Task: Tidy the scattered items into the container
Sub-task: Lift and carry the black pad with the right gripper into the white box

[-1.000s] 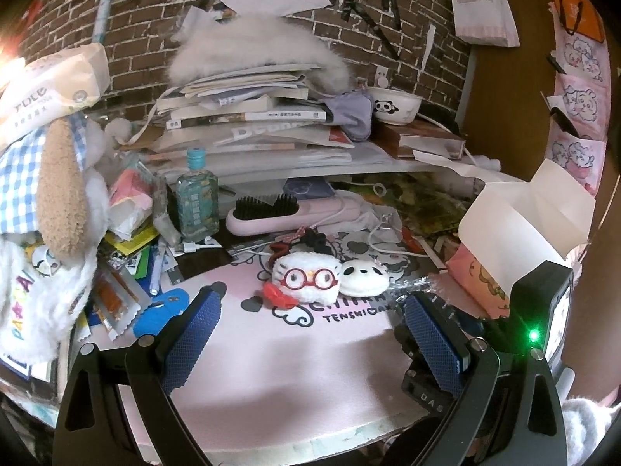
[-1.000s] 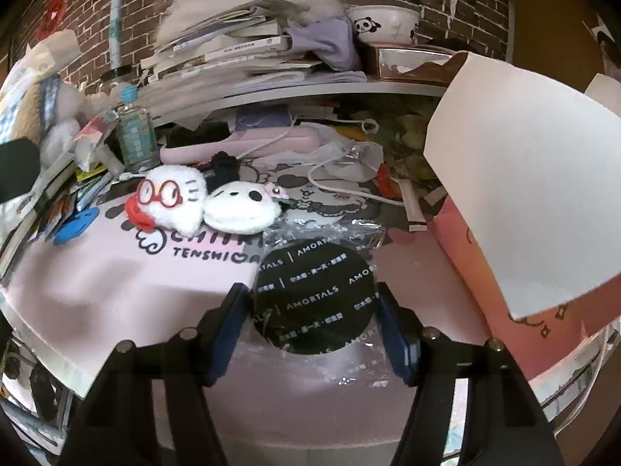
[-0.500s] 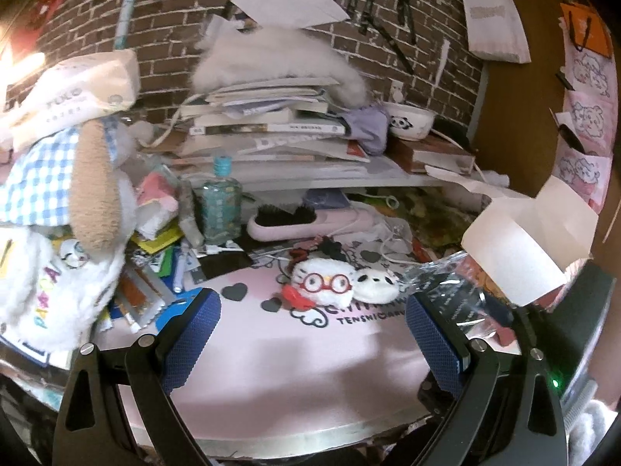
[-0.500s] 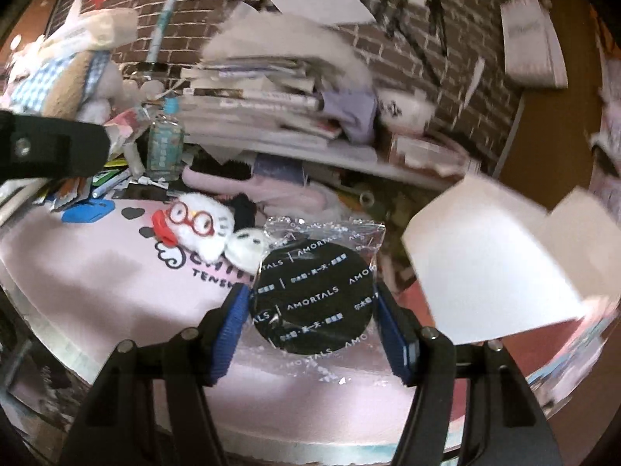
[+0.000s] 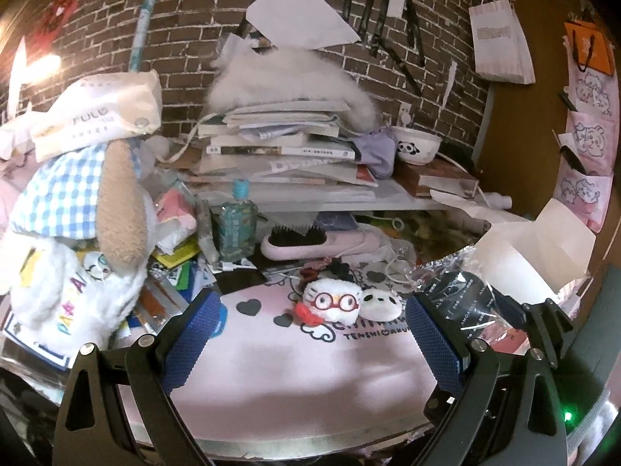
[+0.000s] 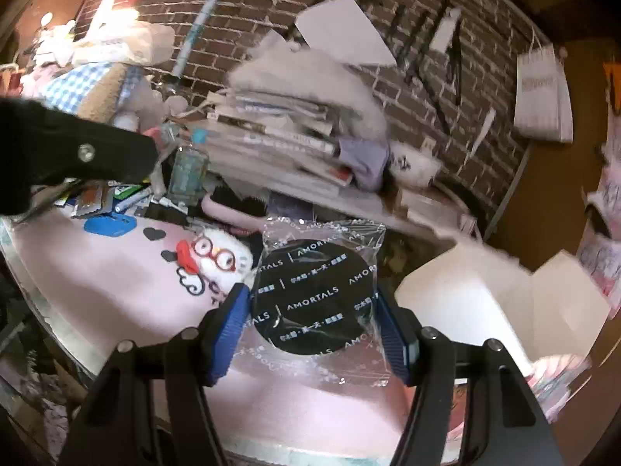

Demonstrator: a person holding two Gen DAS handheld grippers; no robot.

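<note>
The white box (image 6: 500, 303) is standing open at the mat's (image 6: 108, 291) right edge — the carry should be ending above its mouth, flaps cleared, before release. The right gripper (image 6: 310, 303) is clamping the wrapped black disc (image 6: 310, 291), lifted off the mat. The left gripper (image 5: 306, 334) is hovering wide open and empty, facing two plush toys (image 5: 349, 305).

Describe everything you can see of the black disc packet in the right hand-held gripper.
The packet is a flat round black disc sealed in a crinkly clear plastic wrapper, printed all over with white "AMORTALS" lettering. The right hand-held gripper clamps it edgewise between its blue pads, its face tilted toward the camera, lifted off the pink mat. It hangs in front of the white plush toy with red glasses, left of the open white box.
</note>
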